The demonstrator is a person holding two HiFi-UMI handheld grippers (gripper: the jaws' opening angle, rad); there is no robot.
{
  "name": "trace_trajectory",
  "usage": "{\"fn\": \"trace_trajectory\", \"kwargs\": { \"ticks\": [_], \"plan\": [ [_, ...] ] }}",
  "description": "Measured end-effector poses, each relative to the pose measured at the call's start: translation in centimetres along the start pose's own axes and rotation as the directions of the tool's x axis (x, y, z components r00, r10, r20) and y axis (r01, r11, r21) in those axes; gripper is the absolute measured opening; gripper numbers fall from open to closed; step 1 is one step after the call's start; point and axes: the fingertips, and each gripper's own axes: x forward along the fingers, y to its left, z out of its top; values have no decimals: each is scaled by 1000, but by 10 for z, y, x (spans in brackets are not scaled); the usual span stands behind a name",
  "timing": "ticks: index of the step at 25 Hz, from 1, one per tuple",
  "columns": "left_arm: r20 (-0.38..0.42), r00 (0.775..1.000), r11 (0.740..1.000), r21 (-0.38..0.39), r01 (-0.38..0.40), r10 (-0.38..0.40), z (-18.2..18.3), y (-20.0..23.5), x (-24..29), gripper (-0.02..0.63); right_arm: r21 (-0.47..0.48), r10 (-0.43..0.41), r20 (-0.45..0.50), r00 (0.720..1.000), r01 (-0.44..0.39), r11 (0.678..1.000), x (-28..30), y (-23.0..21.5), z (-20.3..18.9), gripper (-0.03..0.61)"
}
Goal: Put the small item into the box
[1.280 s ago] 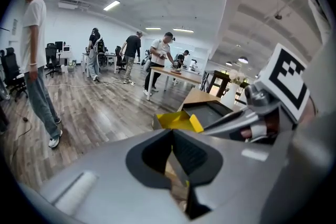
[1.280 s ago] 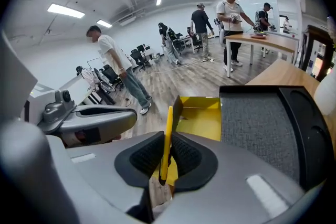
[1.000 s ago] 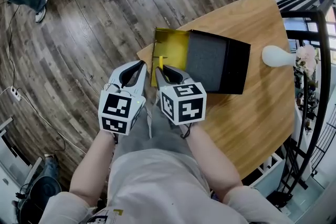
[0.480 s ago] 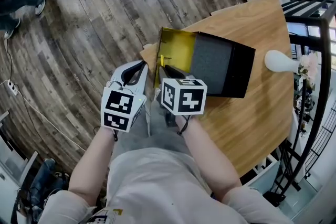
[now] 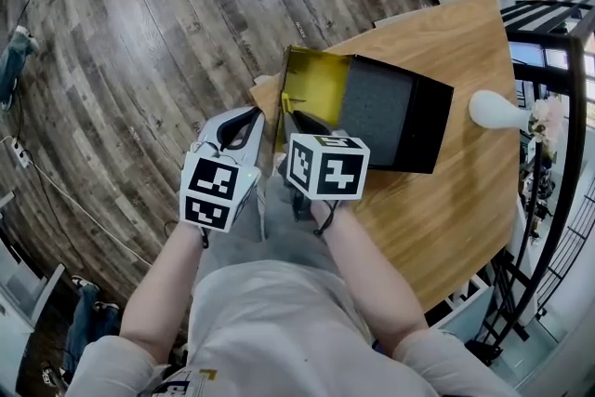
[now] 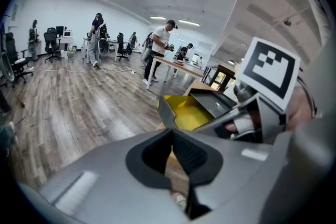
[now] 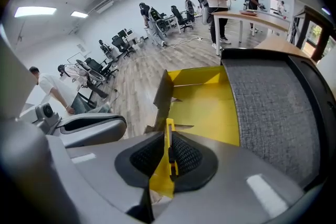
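Observation:
A black box lies open on the wooden table, with grey foam inside and a yellow-lined lid folded out to its left. My right gripper is at the lid's near edge, shut on a thin yellow flap that stands edge-on between its pads. My left gripper hovers just left of it, off the table corner, shut with nothing between its pads. No separate small item shows in any view.
A white rounded object stands on the table behind the box. A black metal rack borders the table's far right. Wood floor lies left of the table. People and office chairs stand far off in the room.
Both grippers have stayed at the lid's edge, the right one still holding the yellow flap. A person walking on the floor at the far left has nearly left the head view.

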Motion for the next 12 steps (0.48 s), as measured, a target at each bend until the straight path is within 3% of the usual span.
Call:
{"fn": "trace_trajectory", "kwargs": {
  "ticks": [3,12],
  "plan": [
    [6,1000,1000,5,-5,5,6,0,-4,3,4,33,15,999,-33,999,-5,4,4,43],
    [66,997,998,60,-32,28,34,-10,-37,3,-122,61,156,986,-42,992,-59,23,33,5]
  ]
}}
